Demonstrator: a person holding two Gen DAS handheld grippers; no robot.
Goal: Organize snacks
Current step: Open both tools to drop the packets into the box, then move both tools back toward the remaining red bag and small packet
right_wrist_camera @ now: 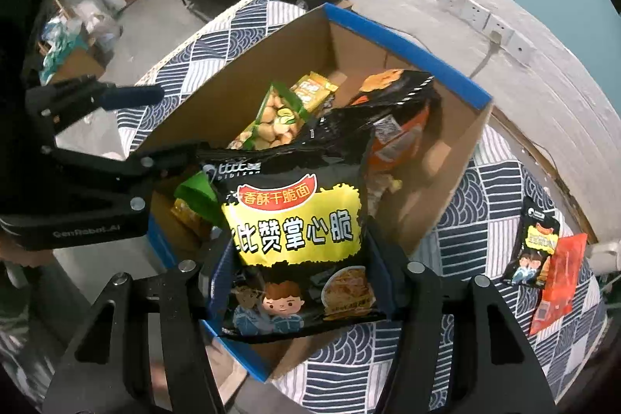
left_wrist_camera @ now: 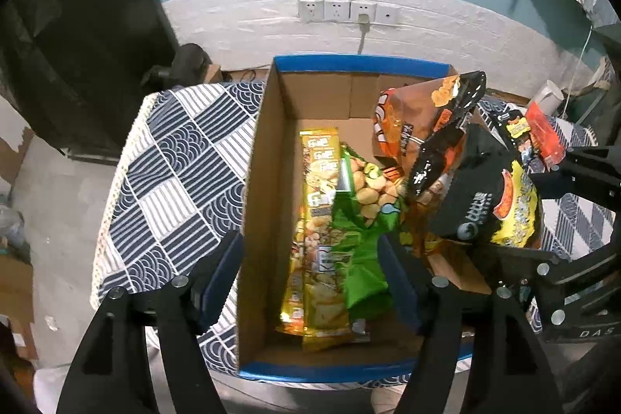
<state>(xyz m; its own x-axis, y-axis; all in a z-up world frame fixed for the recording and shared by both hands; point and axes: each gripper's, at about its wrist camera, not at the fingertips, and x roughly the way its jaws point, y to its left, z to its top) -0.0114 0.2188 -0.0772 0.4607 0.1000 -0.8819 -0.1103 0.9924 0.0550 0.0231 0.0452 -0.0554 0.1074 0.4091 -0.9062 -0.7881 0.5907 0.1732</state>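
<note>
A cardboard box [left_wrist_camera: 268,158] with a blue rim stands on the patterned tablecloth and also shows in the right wrist view [right_wrist_camera: 458,150]. Inside lie a yellow packet [left_wrist_camera: 316,220], a green bag of round snacks [left_wrist_camera: 361,220] and an orange and black bag [left_wrist_camera: 419,119]. My right gripper [right_wrist_camera: 299,270] is shut on a black and yellow noodle snack bag [right_wrist_camera: 295,224] and holds it over the box's near right corner; the bag also shows in the left wrist view [left_wrist_camera: 489,204]. My left gripper [left_wrist_camera: 310,266] is open, its fingers straddling the box's left wall, holding nothing.
On the tablecloth [right_wrist_camera: 477,220] right of the box lie a small black and yellow packet [right_wrist_camera: 537,247] and a red packet [right_wrist_camera: 562,278]. Wall sockets [left_wrist_camera: 337,10] with a plugged cable sit on the wall behind. A dark cabinet [left_wrist_camera: 77,37] stands at the left.
</note>
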